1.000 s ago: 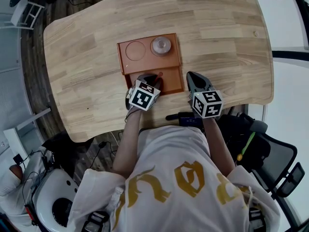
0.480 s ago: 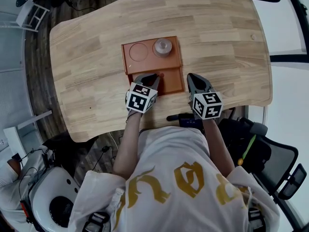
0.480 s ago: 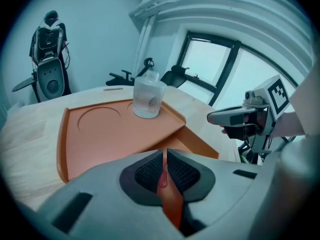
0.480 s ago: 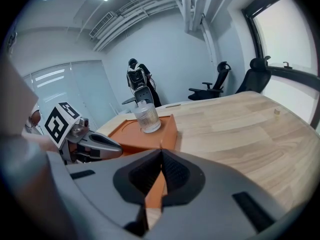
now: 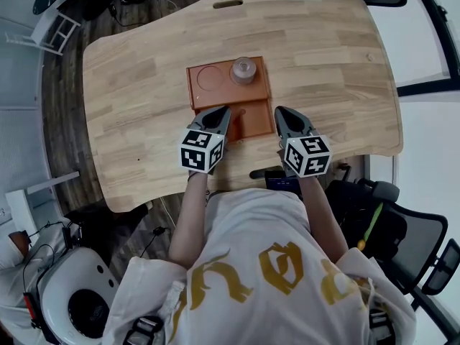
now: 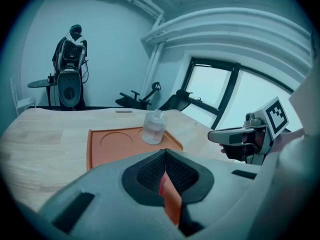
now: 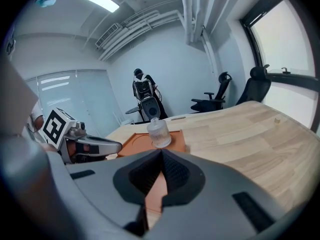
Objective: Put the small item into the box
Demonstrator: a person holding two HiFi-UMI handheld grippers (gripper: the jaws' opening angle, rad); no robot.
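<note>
Over the near left corner of the orange box [image 5: 192, 86], the left gripper [image 6: 165, 156] has its jaws pressed together. A thin small red item [image 6: 162, 186] is pinched in the seam between the pads. Only its narrow edge shows, with the long axis running down the seam and tilted slightly. Which end leads cannot be told. Below it, the orange of the box shows through the gap under the pads.

The right gripper [image 7: 161, 153] hovers just beside the box's near right corner, level with the left one, the two well apart. Its jaws are closed with nothing between them.

The box sits near the middle of the wooden desk [image 5: 129, 85], a little toward its near edge. The box has a shallow compartment on its near side and a round recess [image 5: 210, 78] at the far left. A small clear bottle [image 5: 243, 69] stands upright at the far right.
</note>
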